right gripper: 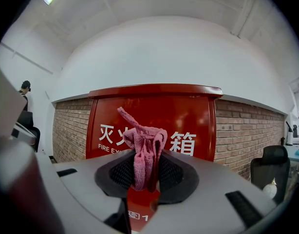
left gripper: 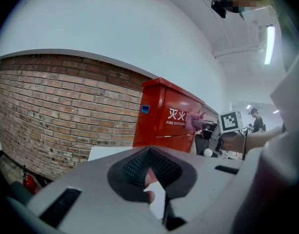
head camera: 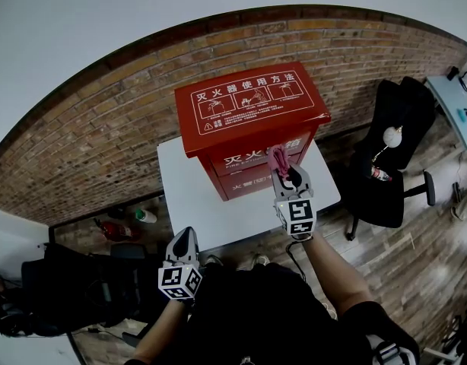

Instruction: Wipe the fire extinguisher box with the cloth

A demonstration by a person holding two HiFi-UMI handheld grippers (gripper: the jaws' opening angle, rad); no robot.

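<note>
My right gripper (head camera: 284, 175), clamped on the pink cloth (head camera: 277, 160), sits just before the near front face of the red fire extinguisher box (head camera: 249, 109) on the white table (head camera: 189, 204), far closer to it than my left gripper (head camera: 183, 243), closed and empty, near-left.

The red metal fire extinguisher box (head camera: 249, 109) stands on the white rectangular table (head camera: 188, 196), before the brick wall (head camera: 89, 143). The crumpled pink cloth (head camera: 278, 160) sits between the right gripper's (head camera: 283, 175) jaws, at the box's front face. The left gripper (head camera: 185, 236) hangs at the table's near edge, left of the box and apart from it. A black office chair (head camera: 393, 150) stands right of the table.
</note>
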